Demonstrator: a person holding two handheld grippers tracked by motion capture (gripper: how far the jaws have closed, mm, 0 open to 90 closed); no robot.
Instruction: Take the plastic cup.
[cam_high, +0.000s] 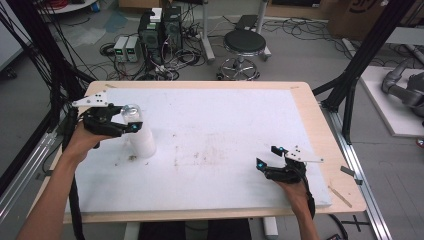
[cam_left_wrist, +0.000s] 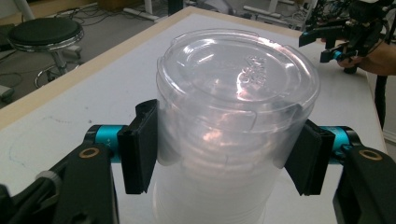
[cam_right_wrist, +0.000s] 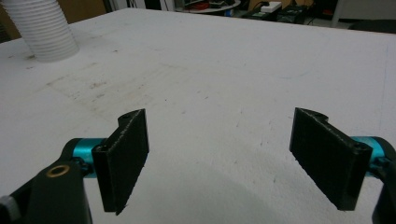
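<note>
Nearest, at about five o'clock on the white table, the right gripper rests with its jaws apart — nothing between them. Farther off, near ten o'clock, the left gripper is clamped on the clear lidded top of the stack of white cups — standing upright.

The surface is a pale wooden top covered by a white, lightly stained sheet. A tall stack of white cups stands upright on the sheet near its left edge, capped by a clear lid.
</note>
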